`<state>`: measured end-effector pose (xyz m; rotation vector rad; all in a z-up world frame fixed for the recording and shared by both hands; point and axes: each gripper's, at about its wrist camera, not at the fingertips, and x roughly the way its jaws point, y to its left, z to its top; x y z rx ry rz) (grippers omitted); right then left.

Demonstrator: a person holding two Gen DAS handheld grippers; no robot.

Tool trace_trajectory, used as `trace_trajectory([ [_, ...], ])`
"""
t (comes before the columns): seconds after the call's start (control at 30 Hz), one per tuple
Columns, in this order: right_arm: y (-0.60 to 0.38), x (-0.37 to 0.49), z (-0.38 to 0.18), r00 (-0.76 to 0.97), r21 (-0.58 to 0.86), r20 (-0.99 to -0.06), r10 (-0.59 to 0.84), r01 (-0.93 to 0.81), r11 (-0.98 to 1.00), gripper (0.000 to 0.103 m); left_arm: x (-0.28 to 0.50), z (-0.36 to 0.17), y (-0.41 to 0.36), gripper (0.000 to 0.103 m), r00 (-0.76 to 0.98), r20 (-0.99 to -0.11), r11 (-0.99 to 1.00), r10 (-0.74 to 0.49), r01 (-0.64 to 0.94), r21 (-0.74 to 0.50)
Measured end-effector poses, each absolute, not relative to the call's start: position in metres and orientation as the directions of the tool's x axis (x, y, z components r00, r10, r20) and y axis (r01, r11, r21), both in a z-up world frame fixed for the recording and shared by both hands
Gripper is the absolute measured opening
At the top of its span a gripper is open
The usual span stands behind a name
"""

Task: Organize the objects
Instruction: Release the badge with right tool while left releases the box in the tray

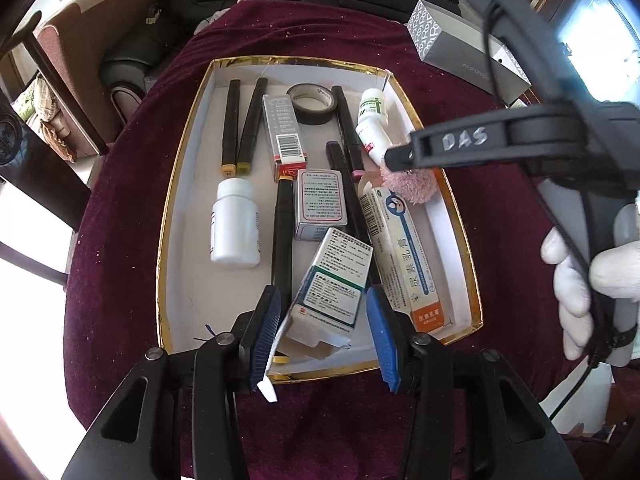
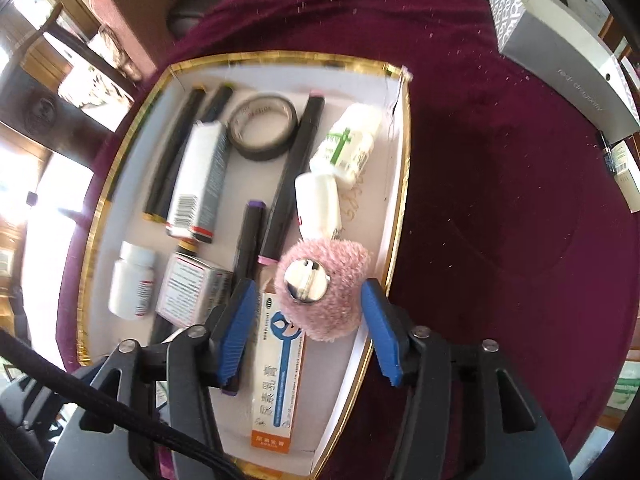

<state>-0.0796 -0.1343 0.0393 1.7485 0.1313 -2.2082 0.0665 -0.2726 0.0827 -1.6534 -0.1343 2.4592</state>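
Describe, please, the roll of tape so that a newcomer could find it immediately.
Look in the gold-rimmed white box on the maroon cloth. At its far end, between black markers, lies the tape roll: the only ring-shaped item, dark with a pale inner core.

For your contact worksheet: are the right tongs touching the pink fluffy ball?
Apart. The right wrist view shows gaps between the pink ball and both pads of the right tongs.

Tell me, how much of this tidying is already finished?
Mostly done, it seems: markers, medicine boxes, bottles and a tape roll already lie in the gold-rimmed tray. In hand: the right gripper stands open around a pink fluffy ball over the tray; the left gripper is open over a green-labelled box. Left: perhaps the grey box on the cloth.
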Motion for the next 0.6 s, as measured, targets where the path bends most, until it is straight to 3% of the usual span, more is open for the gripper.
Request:
trace_trajectory([
  [0.3,-0.109,-0.054,0.06,-0.244,0.248,-0.915,-0.32,0.285,-0.926,0.055,0.099,0.125,-0.25,0.04,-0.534,-0.838,-0.993,0.115,-0.031,-0.116],
  [0.33,-0.105,-0.055,0.06,-0.243,0.265,-0.91,-0.335,0.28,-0.923,0.055,0.103,0.131,-0.246,0.042,-0.558,-0.824,-0.994,0.101,-0.021,-0.107],
  [0.4,-0.098,-0.048,0.058,-0.248,0.316,-0.892,-0.379,0.261,-0.912,0.056,0.106,0.144,-0.239,0.065,-0.584,-0.809,-0.995,0.068,0.016,-0.095],
  [0.5,-0.087,-0.042,0.063,-0.26,0.377,-0.863,-0.434,0.24,-0.894,0.057,0.098,0.164,-0.234,0.072,-0.592,-0.801,-0.986,0.093,0.059,-0.158],
  [0.6,-0.085,-0.041,0.065,-0.262,0.374,-0.862,-0.434,0.249,-0.893,0.057,0.093,0.188,-0.224,0.073,-0.644,-0.765,-0.989,-0.016,0.12,-0.081],
])
